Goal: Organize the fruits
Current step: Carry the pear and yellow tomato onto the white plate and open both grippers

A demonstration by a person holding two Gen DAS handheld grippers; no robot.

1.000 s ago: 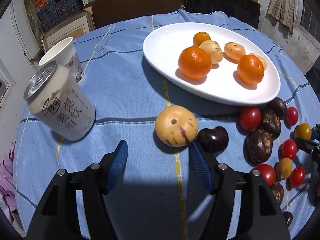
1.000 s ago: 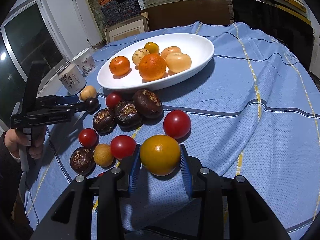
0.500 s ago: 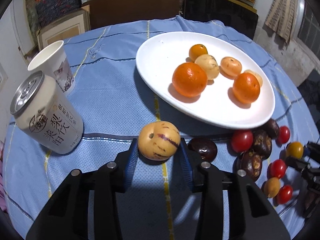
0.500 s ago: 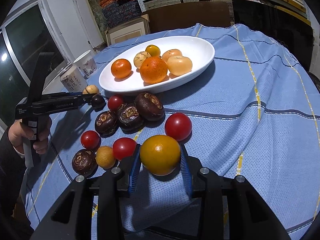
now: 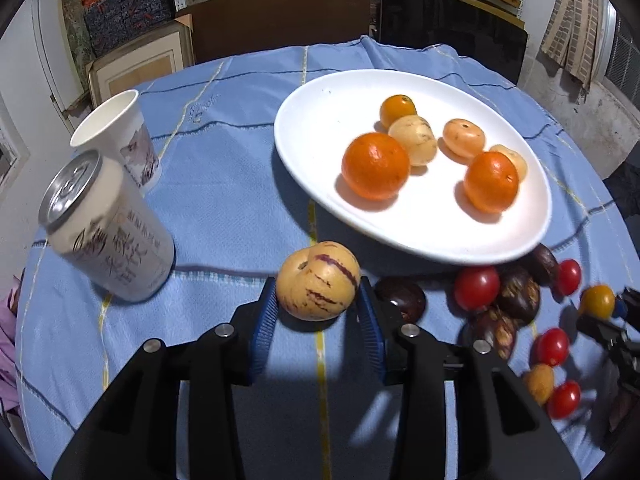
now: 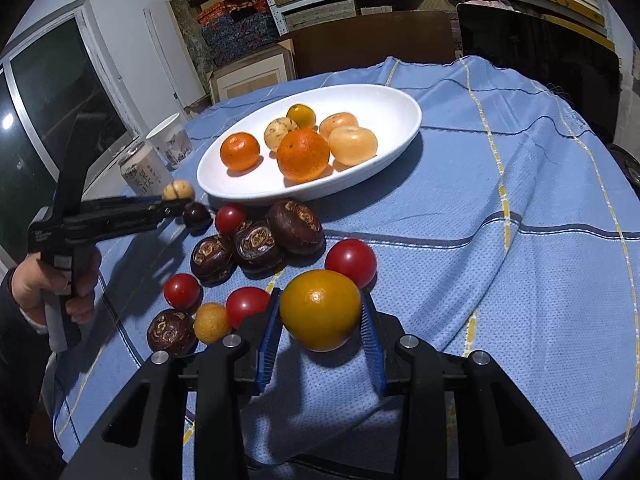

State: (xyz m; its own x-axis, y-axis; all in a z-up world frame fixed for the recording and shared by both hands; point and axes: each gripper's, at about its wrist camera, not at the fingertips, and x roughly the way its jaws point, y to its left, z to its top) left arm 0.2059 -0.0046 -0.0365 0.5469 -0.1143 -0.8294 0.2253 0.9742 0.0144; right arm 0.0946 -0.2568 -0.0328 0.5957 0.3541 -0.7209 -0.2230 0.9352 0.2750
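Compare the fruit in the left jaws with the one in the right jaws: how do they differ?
The left fruit is pale yellow with purple streaks and a cleft; the right fruit is plain yellow-orange and smooth. The left one sits near the can, the right one among red tomatoes. Both are round and clamped between blue pads.

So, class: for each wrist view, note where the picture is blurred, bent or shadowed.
Left wrist view: the white drink can and white oval plate rim are motion-smeared; the fisheye bends the blue checked tablecloth. Right wrist view: sharp; hard shadows fall left of the dark brown fruits; a dark vignette rings the corners.
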